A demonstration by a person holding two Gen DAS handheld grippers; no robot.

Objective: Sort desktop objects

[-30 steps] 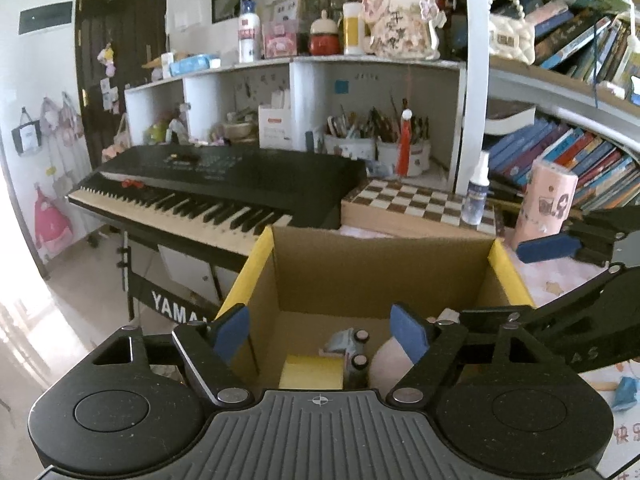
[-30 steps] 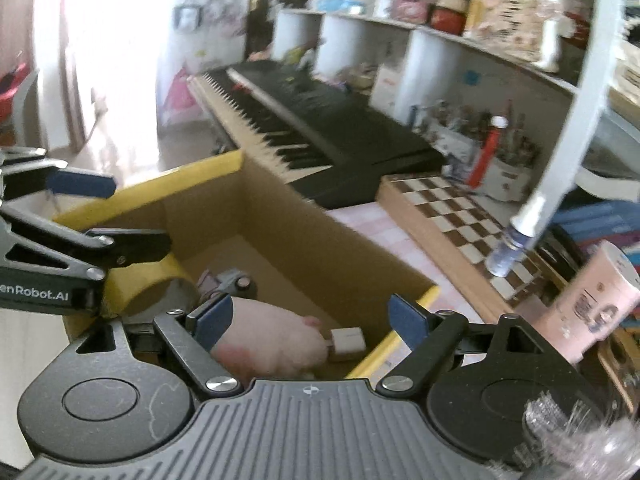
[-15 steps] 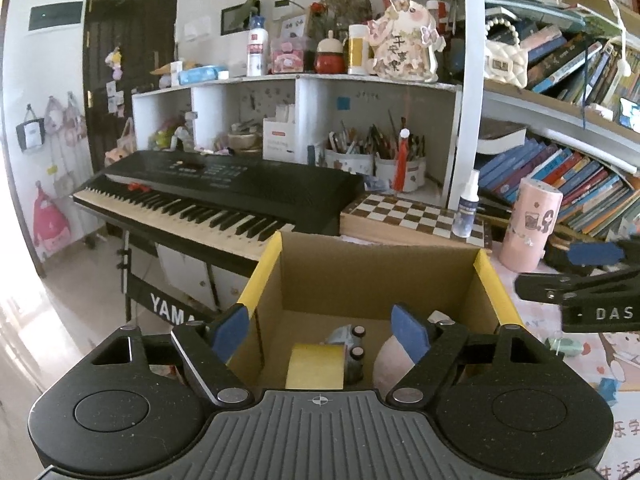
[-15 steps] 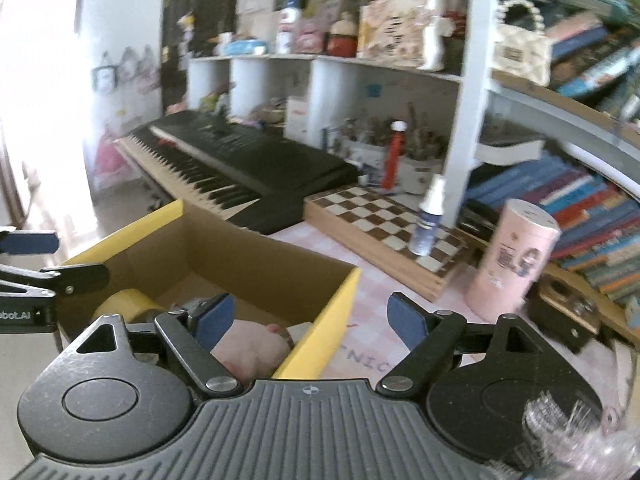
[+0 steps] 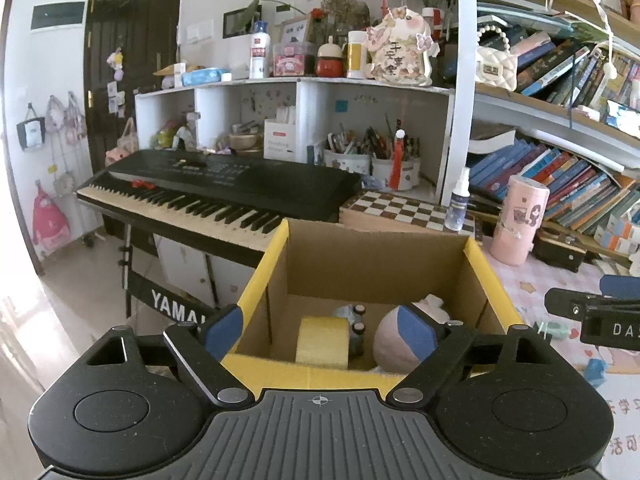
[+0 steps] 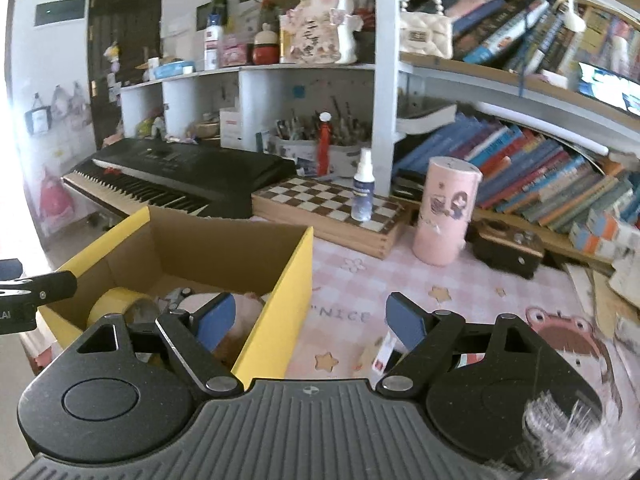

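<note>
Two pairs of tongs hovering at a cardboard box [image 5: 376, 268] with yellow-taped rims, standing on a bench [image 6: 472, 300] under a pink checked cloth. Left tongs [image 5: 320, 326] gaping over the box's near edge, jaws opening, nothing pressed between the blue pads [image 5: 416, 330]. Right tongs [image 6: 308, 322] likewise released and holding nothing, straddling the box's right wall, one pad over the box and the other over the cloth. Lying inside the box: a roll of yellow tape [image 5: 322, 340], a pink plush toy [image 5: 390, 340] and a small grey item with dark caps [image 5: 354, 322], too small to identify. Resting on the cloth just beside the right pad, a small white and red item [image 6: 384, 354]. Standing farther back: a chessboard [image 6: 332, 208] carrying a spray bottle [image 6: 363, 186], a pink canister [image 6: 446, 210] near the books [image 6: 540, 176], and a black keyboard [image 5: 224, 192] to the left.
</note>
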